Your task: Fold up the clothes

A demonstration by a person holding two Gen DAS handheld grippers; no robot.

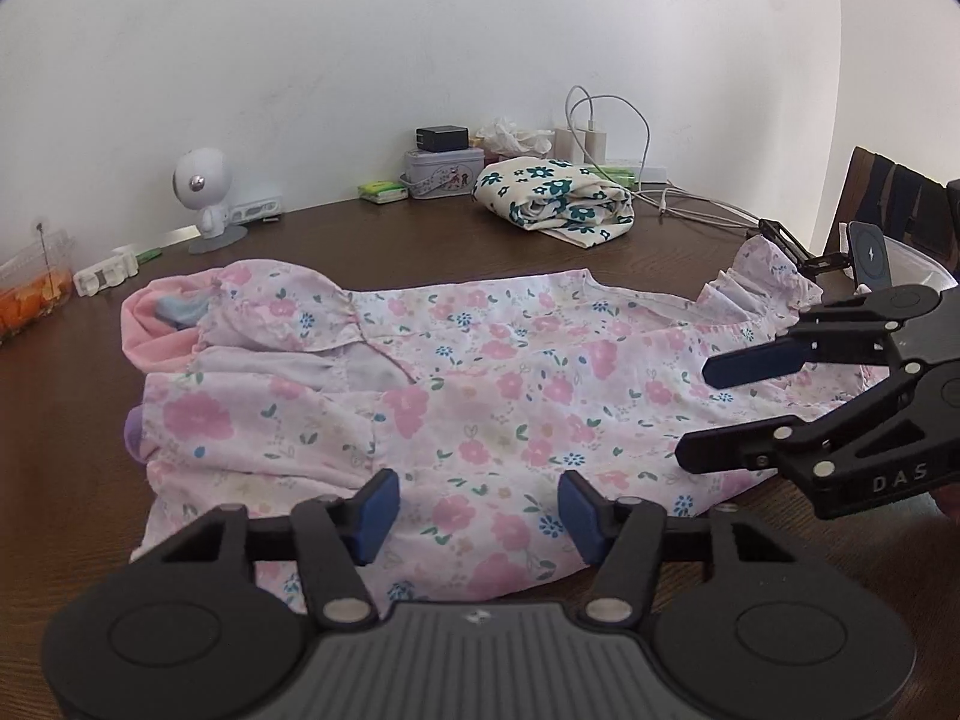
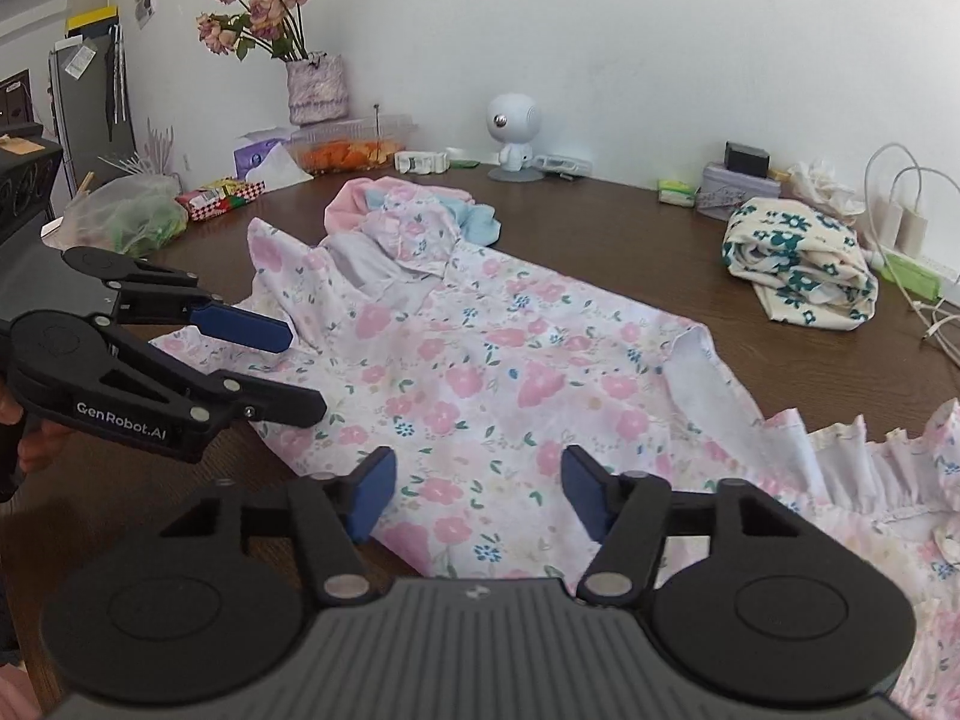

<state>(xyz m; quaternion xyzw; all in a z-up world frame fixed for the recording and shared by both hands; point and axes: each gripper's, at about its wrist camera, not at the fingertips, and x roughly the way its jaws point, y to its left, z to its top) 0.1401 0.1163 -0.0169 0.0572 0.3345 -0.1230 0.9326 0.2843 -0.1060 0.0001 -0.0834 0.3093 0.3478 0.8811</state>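
A pink floral dress [image 1: 480, 390] [image 2: 480, 372] lies spread on the brown wooden table [image 1: 420, 240], with its ruffled hem [image 2: 870, 456] at the right and pink and blue cloth [image 2: 480, 222] bunched under its far end. My left gripper [image 1: 477, 510] [image 2: 306, 372] hovers over the near edge of the dress, jaws apart, with nothing between its blue pads [image 1: 378, 510]. My right gripper [image 2: 477, 492] [image 1: 696, 414] stands open just above the dress to the right of the left one, pads [image 2: 582, 492] also bare. A folded cream garment with green flowers [image 1: 555, 198] [image 2: 798, 270] rests at the back.
Along the wall stand a white round-headed figurine [image 1: 204, 192], a tin box [image 1: 444, 171], chargers with cables [image 1: 600, 138], a clear box of orange food [image 2: 348, 144] and a vase of dried roses [image 2: 318, 87]. A phone stand [image 1: 870, 258] and chair [image 1: 888, 198] are at the right.
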